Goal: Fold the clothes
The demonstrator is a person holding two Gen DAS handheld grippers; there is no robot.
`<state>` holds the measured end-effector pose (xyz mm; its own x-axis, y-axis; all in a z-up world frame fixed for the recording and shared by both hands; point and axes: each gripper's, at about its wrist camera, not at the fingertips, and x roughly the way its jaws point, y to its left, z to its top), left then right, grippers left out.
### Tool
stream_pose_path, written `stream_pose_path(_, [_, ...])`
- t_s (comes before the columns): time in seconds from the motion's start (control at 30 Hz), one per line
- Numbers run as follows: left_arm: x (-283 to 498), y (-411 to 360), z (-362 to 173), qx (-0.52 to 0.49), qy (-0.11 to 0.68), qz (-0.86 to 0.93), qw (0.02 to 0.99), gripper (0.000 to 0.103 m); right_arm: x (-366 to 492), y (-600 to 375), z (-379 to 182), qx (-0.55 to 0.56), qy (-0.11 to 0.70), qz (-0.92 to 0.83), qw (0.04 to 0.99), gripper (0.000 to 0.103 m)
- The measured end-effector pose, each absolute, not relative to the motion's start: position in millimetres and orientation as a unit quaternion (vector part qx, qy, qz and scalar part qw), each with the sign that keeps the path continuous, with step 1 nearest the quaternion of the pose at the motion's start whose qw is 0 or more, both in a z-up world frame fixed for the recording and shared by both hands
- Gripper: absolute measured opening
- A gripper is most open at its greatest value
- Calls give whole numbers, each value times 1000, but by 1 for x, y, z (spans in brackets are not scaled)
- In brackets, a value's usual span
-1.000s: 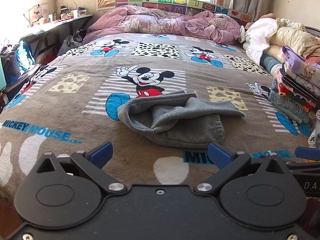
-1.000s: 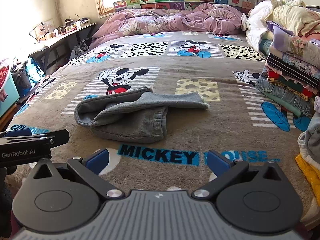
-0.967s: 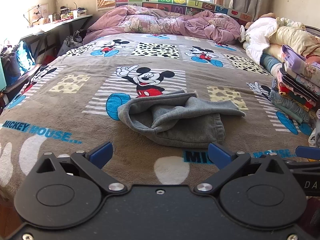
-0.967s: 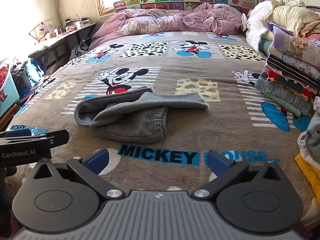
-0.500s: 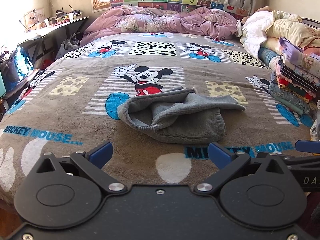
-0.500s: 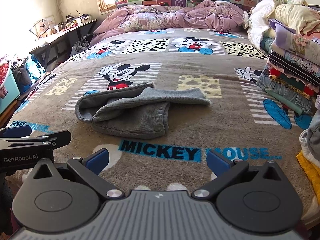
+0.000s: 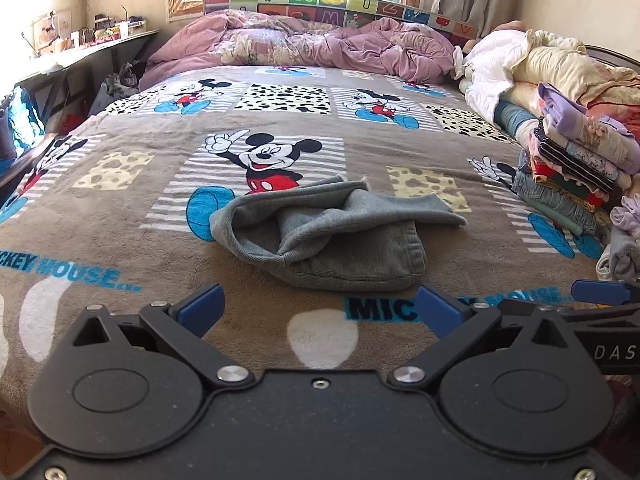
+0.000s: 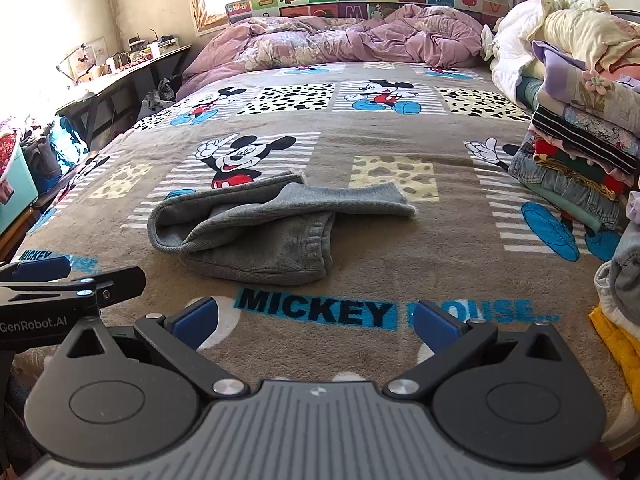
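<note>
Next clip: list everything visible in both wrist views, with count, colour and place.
sweatpants: one, grey, crumpled mid-bed, untouched
blanket: one, brown with cartoon mouse panels, covering the bed
duvet: one, mauve, bunched at the headboard
headboard: one, multicoloured letter panels, under the window
folded clothes stack: one, mixed colours, bed's right edge
white and cream bedding: heaped behind the stack
desk: one, dark, cluttered, along the left wall
left hand-held gripper: black with blue pads, open, short of the sweatpants
right hand-held gripper: black and grey with blue pads, open, empty

Sweatpants (image 7: 332,236) mid-bed, clothes stack (image 7: 576,168) right, quilt (image 7: 320,44) behind
</note>
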<state>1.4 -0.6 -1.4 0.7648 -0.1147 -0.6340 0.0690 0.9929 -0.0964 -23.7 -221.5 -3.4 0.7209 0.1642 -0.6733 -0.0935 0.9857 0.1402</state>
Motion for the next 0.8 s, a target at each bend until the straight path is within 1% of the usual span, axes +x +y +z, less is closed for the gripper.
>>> stream_pose_path(0.43, [-3, -3, 5, -6, 319, -40, 947, 103, -23, -217, -3, 41, 367, 76, 926, 103])
stream_pose_path(0.8, [-2, -2, 5, -14, 323, -45, 945, 103, -23, -219, -2, 46, 366, 76, 926, 103])
